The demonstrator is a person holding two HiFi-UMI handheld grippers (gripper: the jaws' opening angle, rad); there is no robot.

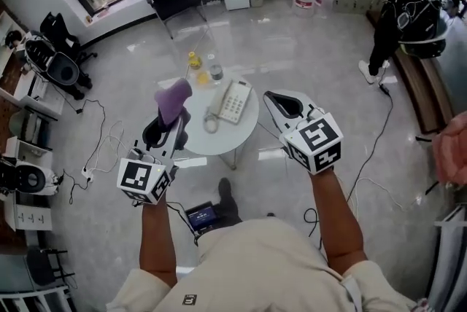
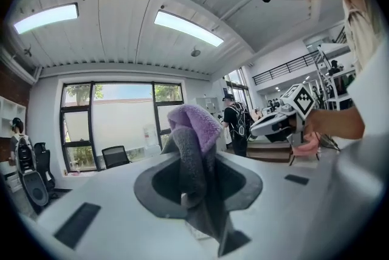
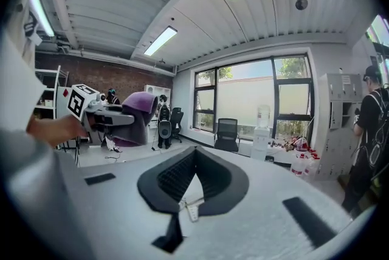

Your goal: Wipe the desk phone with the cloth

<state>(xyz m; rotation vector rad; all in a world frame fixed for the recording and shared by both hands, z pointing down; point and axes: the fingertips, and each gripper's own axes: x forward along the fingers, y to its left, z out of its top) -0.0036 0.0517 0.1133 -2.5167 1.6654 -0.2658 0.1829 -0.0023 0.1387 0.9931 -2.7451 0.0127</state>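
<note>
Left gripper [image 1: 172, 121] is clamped shut on the cloth [image 1: 174, 99]. The purple and grey fabric is pinched between the jaws, and a bunched purple lump sticks out past the tips. It's up by the left edge of the small round desk [image 1: 219, 144]. The right gripper [image 1: 271, 98] has its jaws fully together with nothing between them, and it's off the desk's right edge. The desk phone [image 1: 232, 100] lies flat on the desk between the two grippers, with its coiled cord looping at its left side. Neither gripper nor the cloth touches it. A clear bottle [image 1: 215, 72] stands at the desk's far edge.
</note>
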